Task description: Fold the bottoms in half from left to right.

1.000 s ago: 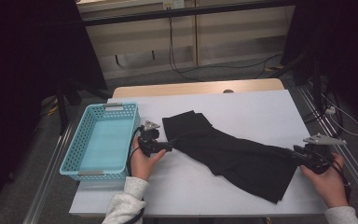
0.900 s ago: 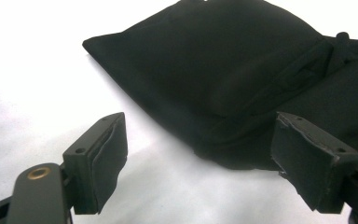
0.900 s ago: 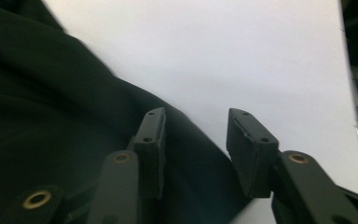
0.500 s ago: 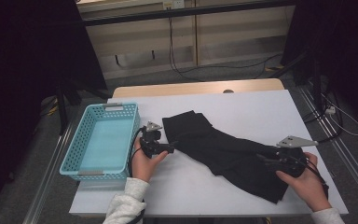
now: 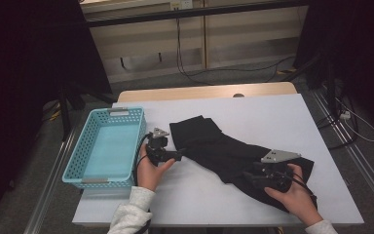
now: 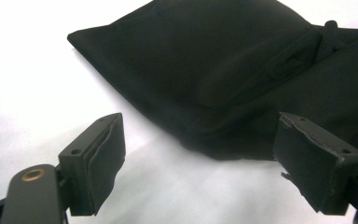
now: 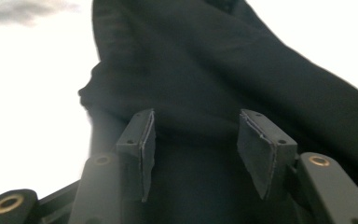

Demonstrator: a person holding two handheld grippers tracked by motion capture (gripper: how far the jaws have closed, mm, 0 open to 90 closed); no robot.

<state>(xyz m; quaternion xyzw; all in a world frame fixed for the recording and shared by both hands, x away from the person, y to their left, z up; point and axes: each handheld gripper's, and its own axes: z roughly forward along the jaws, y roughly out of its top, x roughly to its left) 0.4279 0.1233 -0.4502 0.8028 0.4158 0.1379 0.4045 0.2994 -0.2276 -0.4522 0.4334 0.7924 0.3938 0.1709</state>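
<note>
A black garment (image 5: pixel 224 151) lies spread on the white table (image 5: pixel 258 112), running from the middle down to the right. My left gripper (image 5: pixel 176 155) rests on the table at the garment's left edge. In the left gripper view the left gripper (image 6: pixel 200 135) is open wide, with the garment's (image 6: pixel 223 56) folded edge just ahead and untouched. My right gripper (image 5: pixel 249 178) hovers over the garment's lower right part and points left. In the right gripper view the right gripper (image 7: pixel 196 121) is partly open; its jaws have just been closing, the cloth (image 7: pixel 205 60) lies beneath them and the pads press on nothing.
A light blue plastic basket (image 5: pixel 73 163) stands empty at the table's left side, close to my left hand. Bare white tabletop lies behind and in front of the garment. Cables run across the floor beyond the table's far edge.
My right hand has moved left from the garment's right end to over its lower right part. The left hand has stayed in place.
</note>
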